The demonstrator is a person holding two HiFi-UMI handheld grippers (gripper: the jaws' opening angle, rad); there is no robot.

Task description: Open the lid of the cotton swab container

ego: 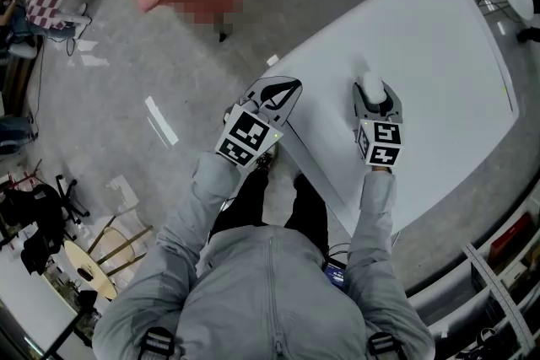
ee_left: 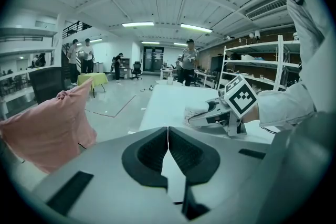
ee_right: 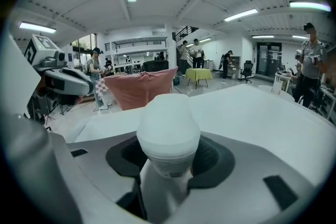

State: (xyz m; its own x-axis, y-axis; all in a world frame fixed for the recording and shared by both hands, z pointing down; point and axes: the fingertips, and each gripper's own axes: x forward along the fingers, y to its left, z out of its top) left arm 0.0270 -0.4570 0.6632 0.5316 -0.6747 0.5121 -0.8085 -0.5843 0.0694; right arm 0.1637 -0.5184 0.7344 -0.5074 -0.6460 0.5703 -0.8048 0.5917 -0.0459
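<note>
Swab container (ee_right: 168,134) clamped between right gripper (ego: 374,97) jaws, lid on (label visible only in right gripper view). Left gripper (ee_left: 168,136) jaws together, empty.

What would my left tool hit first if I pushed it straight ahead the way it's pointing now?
Most likely the white table top: the shut, empty left tool tilts down toward it. The right tool with the container is off to one side.
</note>
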